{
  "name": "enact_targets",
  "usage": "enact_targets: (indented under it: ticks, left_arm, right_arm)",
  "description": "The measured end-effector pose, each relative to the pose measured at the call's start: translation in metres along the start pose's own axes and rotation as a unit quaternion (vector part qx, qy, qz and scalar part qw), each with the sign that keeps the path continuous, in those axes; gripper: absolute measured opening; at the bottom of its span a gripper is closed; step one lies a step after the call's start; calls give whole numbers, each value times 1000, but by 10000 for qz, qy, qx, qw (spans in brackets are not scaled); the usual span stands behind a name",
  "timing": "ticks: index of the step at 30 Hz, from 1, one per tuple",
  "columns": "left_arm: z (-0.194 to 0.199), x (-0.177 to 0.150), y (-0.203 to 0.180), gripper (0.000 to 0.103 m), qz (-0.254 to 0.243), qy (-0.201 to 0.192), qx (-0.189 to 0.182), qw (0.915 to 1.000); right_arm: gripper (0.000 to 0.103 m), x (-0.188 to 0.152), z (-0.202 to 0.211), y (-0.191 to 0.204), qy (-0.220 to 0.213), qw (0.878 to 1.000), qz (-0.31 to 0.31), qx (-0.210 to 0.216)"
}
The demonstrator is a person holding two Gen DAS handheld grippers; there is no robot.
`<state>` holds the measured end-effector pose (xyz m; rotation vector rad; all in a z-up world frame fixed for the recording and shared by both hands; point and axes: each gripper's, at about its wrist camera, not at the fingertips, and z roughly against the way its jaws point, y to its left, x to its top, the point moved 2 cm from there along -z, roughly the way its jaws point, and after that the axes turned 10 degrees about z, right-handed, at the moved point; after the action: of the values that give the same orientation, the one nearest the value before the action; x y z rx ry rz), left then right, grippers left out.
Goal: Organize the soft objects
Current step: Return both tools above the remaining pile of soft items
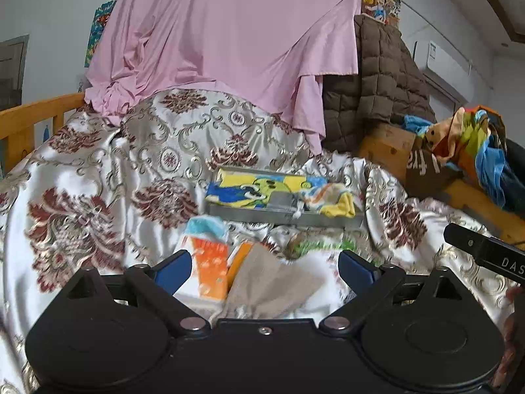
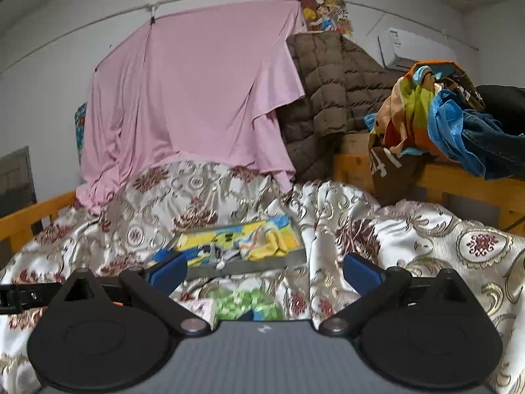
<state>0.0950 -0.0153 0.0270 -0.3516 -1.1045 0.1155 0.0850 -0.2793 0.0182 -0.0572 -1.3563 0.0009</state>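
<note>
A grey tray (image 1: 279,217) lies on the floral satin bedspread (image 1: 98,170) and holds several colourful socks (image 1: 262,190); it also shows in the right wrist view (image 2: 249,264). My left gripper (image 1: 265,271) is open above loose socks: an orange and blue one (image 1: 210,262) and a beige one (image 1: 272,282). A green patterned sock (image 1: 323,244) lies to their right. My right gripper (image 2: 265,272) is open and empty above the green sock (image 2: 246,302), just in front of the tray.
A pink sheet (image 1: 229,42) hangs at the back beside a brown quilted jacket (image 1: 377,78). Colourful clothes (image 2: 436,115) are piled on the wooden bed frame (image 2: 426,177) at right. A wooden rail (image 1: 36,115) runs along the left. The right gripper's arm (image 1: 485,252) shows at right.
</note>
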Motion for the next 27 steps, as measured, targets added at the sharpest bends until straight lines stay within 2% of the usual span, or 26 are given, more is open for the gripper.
enact_targets:
  ticks: [9, 15, 27]
  left_arm:
    - [13, -13, 17, 98, -61, 337, 188, 9992]
    - [15, -23, 24, 98, -138, 693, 366, 9968]
    - [20, -30, 26, 99, -224, 820, 611, 9945]
  right_arm:
    - [103, -15, 12, 25, 477, 9982, 206, 296]
    - [103, -25, 16, 49, 776, 9935, 645, 526]
    - [103, -33, 12, 65, 1116, 9872, 849, 757]
